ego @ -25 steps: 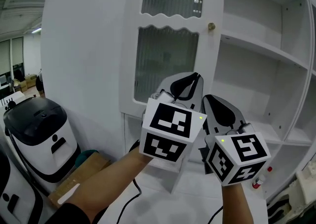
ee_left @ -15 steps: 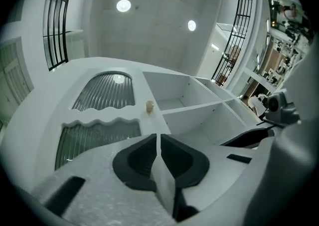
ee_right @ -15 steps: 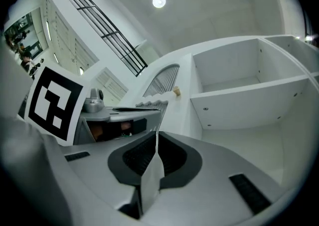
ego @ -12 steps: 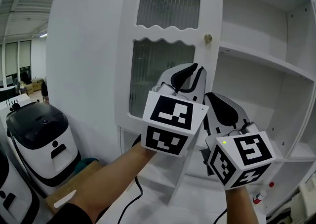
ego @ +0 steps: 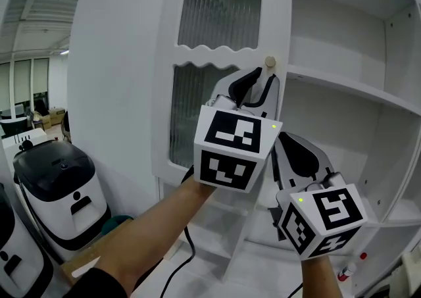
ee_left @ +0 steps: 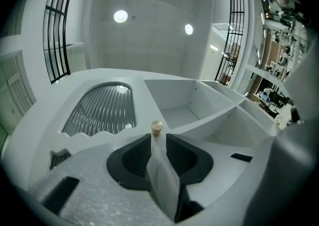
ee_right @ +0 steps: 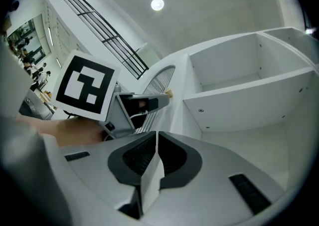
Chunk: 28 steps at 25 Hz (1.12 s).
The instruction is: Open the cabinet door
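Cabinet door (ego: 220,60) straight ahead, just beyond the left gripper (ego: 258,87), free edge toward the open shelves (ego: 342,83). Left gripper raised to that edge, jaws pressed together with nothing between them, tips just under the small round knob (ego: 270,62); touching it or not, cannot tell. Right gripper (ego: 284,135) lower and just beside, jaws likewise together and empty, aimed past the left one's marker cube toward the shelves.

Probably a light, rigid panel: painted white wood or board, smooth and slightly glossy, likely to swing freely on hinges at its far side with little force. Best taken at the knob, pale and button-like on a short stem. Small enough to slip from smooth pads unless pinched squarely behind its head; otherwise hooked by the free edge just beside it. Worth keeping off the glass, the only fragile part: two ribbed, translucent panes (ego: 220,0), arched above and taller below, parted by a scalloped white rail. Judged already swung some way out, given the bare shelf compartments showing to its right.

Further out, white shelf boards with small peg holes, flat and hard-edged. Down at the left, a rounded black-and-white machine (ego: 56,178) on the floor, well apart from the door.
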Tool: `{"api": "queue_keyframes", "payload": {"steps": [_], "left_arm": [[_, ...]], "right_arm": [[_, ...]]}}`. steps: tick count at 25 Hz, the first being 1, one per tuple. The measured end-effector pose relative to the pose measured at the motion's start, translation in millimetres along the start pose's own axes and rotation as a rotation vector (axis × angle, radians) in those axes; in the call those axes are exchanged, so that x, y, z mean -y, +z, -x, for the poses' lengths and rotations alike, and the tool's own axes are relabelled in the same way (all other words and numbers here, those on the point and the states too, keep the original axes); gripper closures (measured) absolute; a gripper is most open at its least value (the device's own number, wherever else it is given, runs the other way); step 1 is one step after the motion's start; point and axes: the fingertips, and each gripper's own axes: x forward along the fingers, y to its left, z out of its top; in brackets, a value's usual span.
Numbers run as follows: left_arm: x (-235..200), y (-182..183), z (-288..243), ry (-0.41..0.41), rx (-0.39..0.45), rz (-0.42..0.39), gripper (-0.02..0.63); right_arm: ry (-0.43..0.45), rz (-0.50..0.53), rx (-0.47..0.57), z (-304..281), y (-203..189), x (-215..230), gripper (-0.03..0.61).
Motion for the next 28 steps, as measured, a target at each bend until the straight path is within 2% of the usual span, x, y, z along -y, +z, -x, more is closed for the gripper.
{"api": "queue_keyframes", "payload": {"steps": [8, 15, 24, 28], "left_arm": [[-3, 11, -13, 0.046, 0.021, -0.049, 0.526], [-4, 13, -19, 0.04, 0.005, -0.068, 0.534], [-3, 19, -12, 0.055, 0.003, -0.065, 0.537], [-2, 23, -9, 0.064, 0.014, -0.046, 0.538]], "right_arm": [[0.012, -0.023, -0.001, 5, -11, 7, 0.555], [0.022, -0.06, -0.044, 10, -35, 9, 0.555], [0.095, -0.135, -0.119, 20, -65, 1, 0.554], [0.148, -0.204, -0.145, 28, -81, -6, 0.554]]}}
